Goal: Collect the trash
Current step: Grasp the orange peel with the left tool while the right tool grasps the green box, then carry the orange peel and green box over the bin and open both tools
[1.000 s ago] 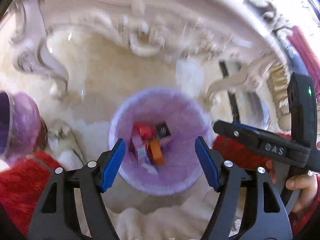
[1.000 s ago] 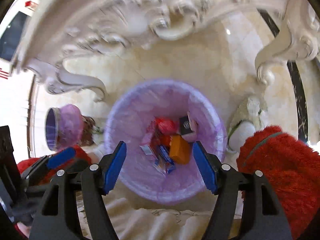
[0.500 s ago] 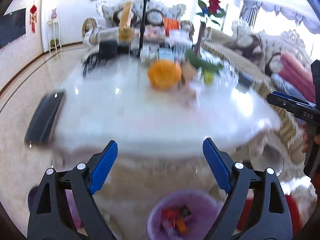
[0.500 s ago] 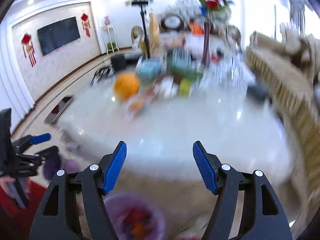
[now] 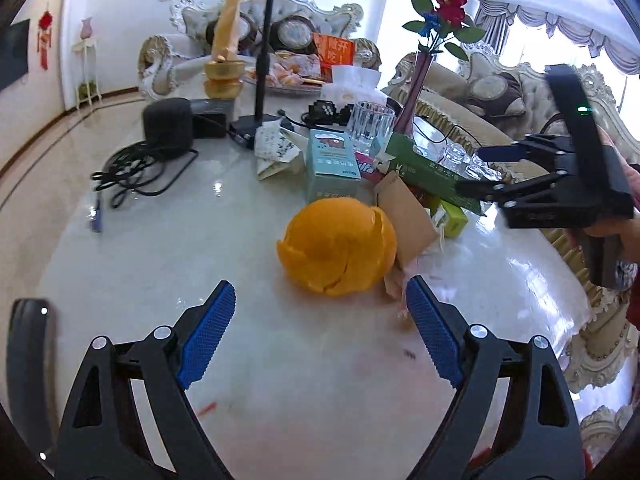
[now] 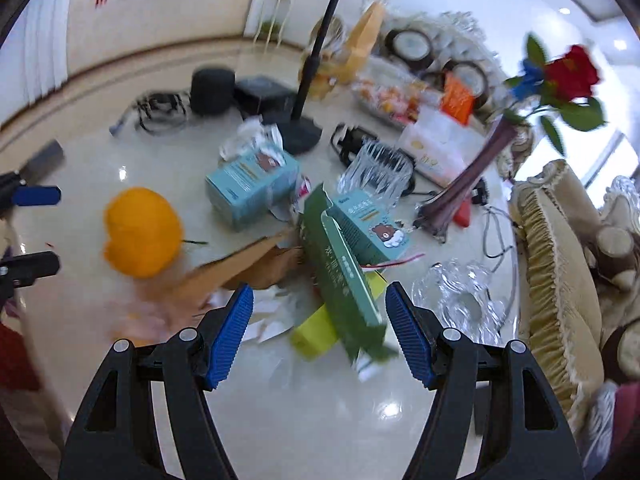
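An orange peel (image 5: 338, 244) lies dome-up on the white marble table (image 5: 200, 240), just ahead of my open, empty left gripper (image 5: 316, 320). Behind it lie brown paper (image 5: 404, 216), a long green box (image 5: 432, 172) and teal cartons (image 5: 332, 164). In the right wrist view my open, empty right gripper (image 6: 320, 328) hovers over the green box (image 6: 340, 276), with a yellow-green box (image 6: 316, 332) under it and the peel (image 6: 142, 232) to the left. The right gripper also shows at the right of the left wrist view (image 5: 480, 170).
A glass tumbler (image 5: 370, 126), a vase with a rose (image 5: 416, 92), a black stand (image 5: 260, 60), a speaker (image 5: 168, 124) and cables (image 5: 132, 172) stand farther back. Glass dishes (image 6: 464, 300) lie at the right. A sofa (image 6: 560, 280) borders the table's right edge.
Both grippers rose from over the purple-lined trash bin on the floor to above the tabletop. Both stayed open. The trash bin has left both views.
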Tool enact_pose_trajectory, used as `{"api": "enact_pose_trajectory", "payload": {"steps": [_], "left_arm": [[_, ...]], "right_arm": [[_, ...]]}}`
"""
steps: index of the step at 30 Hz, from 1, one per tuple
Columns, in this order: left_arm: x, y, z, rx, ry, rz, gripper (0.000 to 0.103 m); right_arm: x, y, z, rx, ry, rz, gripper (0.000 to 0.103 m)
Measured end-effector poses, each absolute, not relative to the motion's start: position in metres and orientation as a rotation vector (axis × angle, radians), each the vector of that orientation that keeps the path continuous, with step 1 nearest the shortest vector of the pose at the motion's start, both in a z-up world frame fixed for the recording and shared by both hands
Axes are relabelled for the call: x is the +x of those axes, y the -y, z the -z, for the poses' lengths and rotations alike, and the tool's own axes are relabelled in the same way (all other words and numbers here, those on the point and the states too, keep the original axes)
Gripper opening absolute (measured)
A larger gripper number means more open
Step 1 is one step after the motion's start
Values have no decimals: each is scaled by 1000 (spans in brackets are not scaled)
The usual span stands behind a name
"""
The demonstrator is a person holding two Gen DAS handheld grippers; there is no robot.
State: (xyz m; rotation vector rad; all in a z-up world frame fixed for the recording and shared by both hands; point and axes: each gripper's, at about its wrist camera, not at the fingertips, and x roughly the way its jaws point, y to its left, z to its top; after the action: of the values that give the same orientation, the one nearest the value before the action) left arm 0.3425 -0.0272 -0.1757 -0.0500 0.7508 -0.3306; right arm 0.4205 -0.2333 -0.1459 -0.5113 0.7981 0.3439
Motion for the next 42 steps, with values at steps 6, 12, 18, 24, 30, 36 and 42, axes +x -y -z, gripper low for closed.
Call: {"api": "enact_pose_trajectory", "payload": {"steps": [6,12,18,24,30,36,42], "left_arm": [[374,43,189,-10,-784,369,85],[394,54,194,3,-788,376,85],[411,61,199,9,-791,356,85],[417,62,202,-1,-810,349,75],[423,52,193,-70,-815,352,40],[416,50,190,-64,-798,366,37],[406,38,174,-85,-778,358,37]], "right_arm": [[443,229,155,-568,-804,-353,64],[457,232,161,-556,-845,-369,64],[464,233,175,-536,-877,-367,63],[462,235,184,-531,-896,-354,33],[459,244,166,-344,-911,-383,11],[443,254,144,-168,-851,-403,9],[415,252,127,-116,-803,-420,9]]}}
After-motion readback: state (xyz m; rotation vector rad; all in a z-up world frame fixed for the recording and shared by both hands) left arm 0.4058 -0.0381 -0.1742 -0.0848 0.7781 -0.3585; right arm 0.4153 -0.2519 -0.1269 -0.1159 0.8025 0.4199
